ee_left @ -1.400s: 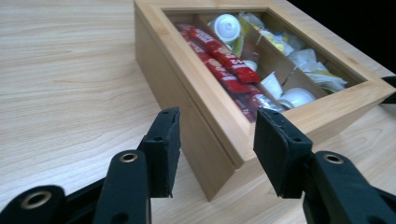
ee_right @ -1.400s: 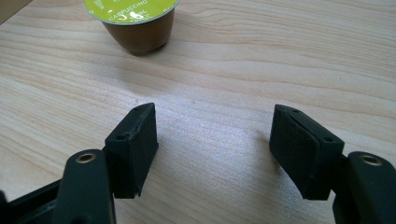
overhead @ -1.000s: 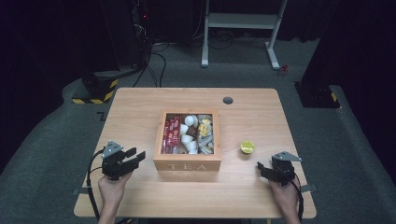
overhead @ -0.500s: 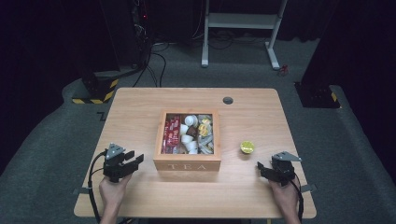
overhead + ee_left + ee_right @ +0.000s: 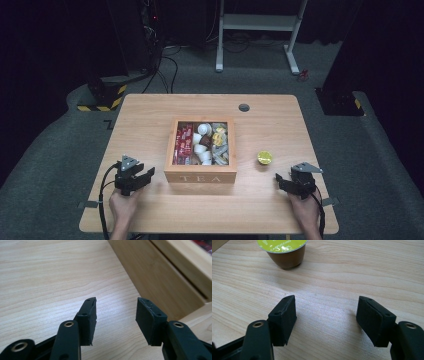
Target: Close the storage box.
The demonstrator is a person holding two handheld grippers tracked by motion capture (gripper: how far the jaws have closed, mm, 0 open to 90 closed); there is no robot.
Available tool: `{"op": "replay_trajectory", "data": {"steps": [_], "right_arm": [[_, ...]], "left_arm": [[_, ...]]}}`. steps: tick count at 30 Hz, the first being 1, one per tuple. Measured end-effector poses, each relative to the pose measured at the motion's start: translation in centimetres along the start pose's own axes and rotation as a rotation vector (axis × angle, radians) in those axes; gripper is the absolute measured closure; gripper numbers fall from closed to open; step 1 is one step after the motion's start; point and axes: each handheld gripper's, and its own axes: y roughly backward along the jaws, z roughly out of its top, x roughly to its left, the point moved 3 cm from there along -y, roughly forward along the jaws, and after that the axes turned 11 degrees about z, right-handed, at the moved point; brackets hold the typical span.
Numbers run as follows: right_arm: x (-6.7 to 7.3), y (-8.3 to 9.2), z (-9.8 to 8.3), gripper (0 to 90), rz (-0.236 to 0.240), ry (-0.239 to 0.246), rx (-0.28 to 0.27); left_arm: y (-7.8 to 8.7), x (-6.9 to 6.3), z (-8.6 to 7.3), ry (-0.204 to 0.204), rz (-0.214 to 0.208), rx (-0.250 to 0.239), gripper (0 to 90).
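Item: capsule (image 5: 264, 158) — green foil lid, brown cup, upright on the table (image 5: 150, 115), right of the tea box (image 5: 200, 176) and clear of it, nearer the table's right edge than its middle. In the right gripper view the capsule (image 5: 283, 252) stands ahead of the jaws and off to their left, lid up.

Item: right gripper (image 5: 283, 181) — low over the table near the front-right corner, jaws parted and nothing between them; bare wood shows in the gap (image 5: 325, 320).

Item: left gripper (image 5: 145, 175) — near the front-left corner, just beside the box's left front corner, jaws apart and holding nothing. They have just been opening a little; only table shows between them (image 5: 116, 322), with the box wall (image 5: 160, 282) close on one side.

Item: box contents — red sachets at the left, white cups in the middle, mixed packets at the right.

Handling note: we judge the step in hand to be the right gripper's reach for the capsule. We advise swinging left to centre it between the pads, keeping the jaws level, and closing on the cup wall below the rim — gently, since the cup likely dents. We keep the left gripper ready to steady the box.
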Motion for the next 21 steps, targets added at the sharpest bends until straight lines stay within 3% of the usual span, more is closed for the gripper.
{"op": "replay_trajectory", "data": {"steps": [3, 15, 21], "right_arm": [[0.0, 0.0, 0.0, 32.5, 0.0, 0.0, 0.0], [0.0, 0.0, 0.0, 32.5, 0.0, 0.001, 0.0], [0.0, 0.0, 0.0, 32.5, 0.0, 0.0, 0.0]], "left_arm": [[-0.4, 0.1, -0.2, 0.021, 0.004, 0.005, 50.7], [-2.1, 0.0, -0.6, 0.013, 0.033, 0.04, 49.6], [-2.7, 0.1, -0.6, 0.041, 0.045, 0.04, 49.4]]}}
